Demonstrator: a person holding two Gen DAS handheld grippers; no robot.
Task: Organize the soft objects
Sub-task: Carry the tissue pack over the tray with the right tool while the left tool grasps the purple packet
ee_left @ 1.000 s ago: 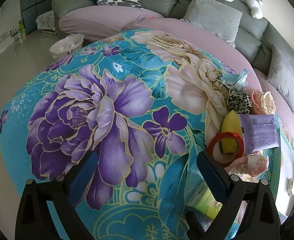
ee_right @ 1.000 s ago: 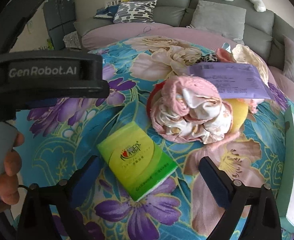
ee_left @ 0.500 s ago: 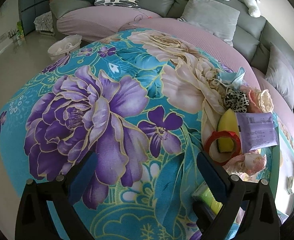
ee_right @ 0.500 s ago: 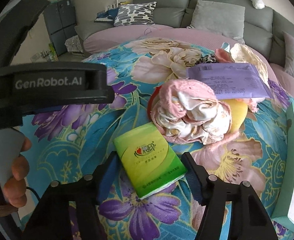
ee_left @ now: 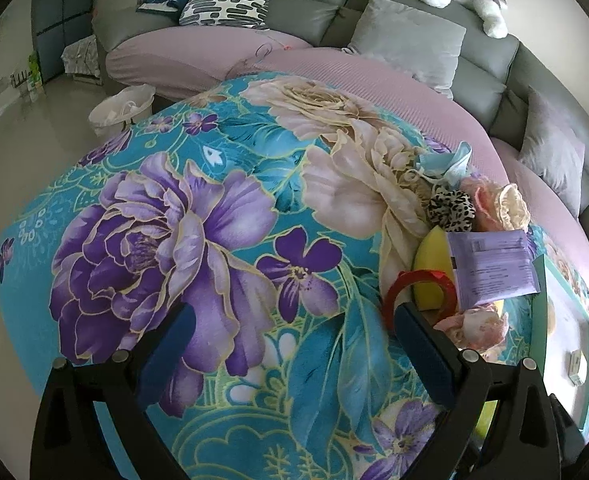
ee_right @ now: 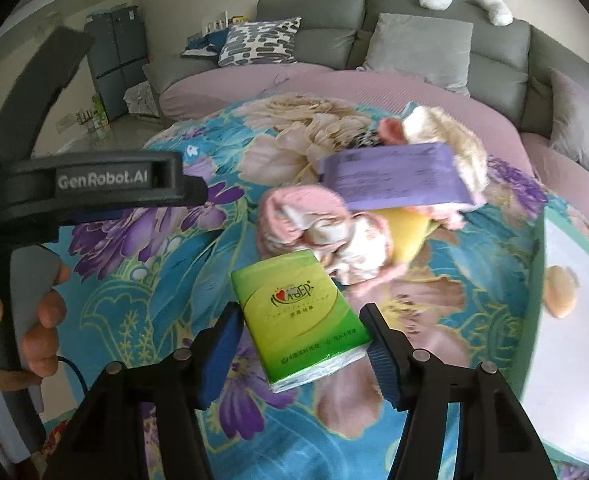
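Now the right gripper [ee_right: 300,346] has the green tissue pack [ee_right: 300,316] between its blue pads: the jaws have just been closing, and where a second ago they stood wide with the pack lying flat on the floral cloth [ee_right: 142,292] ahead of them, the pads now press the pack's two long sides. The pack appears raised off the cloth, tilted with its near end low; the blurred background suggests the hand is in motion. By this reading the pick-up step is done and carrying is in hand; the destination cannot be told from these views.

From the pack, the pink-and-white bundle of fabric [ee_right: 326,236] sits just beside at 12 o'clock, the yellow sponge [ee_right: 408,236] at 1 o'clock, and the purple packet [ee_right: 394,178] farther on at 1 o'clock, resting atop the heap. A pale green tray [ee_right: 538,264] lies at 3 o'clock, well apart.

In the left wrist view the left gripper [ee_left: 292,320] hangs over bare cloth with its jaws apart and nothing between them. The heap lies at its 2 o'clock: a red ring [ee_left: 418,280], a leopard-print scrunchie [ee_left: 452,210] and light blue fabric [ee_left: 450,162] beyond. A person's hand [ee_right: 34,312] holds the left gripper's handle at 9 o'clock in the right wrist view.
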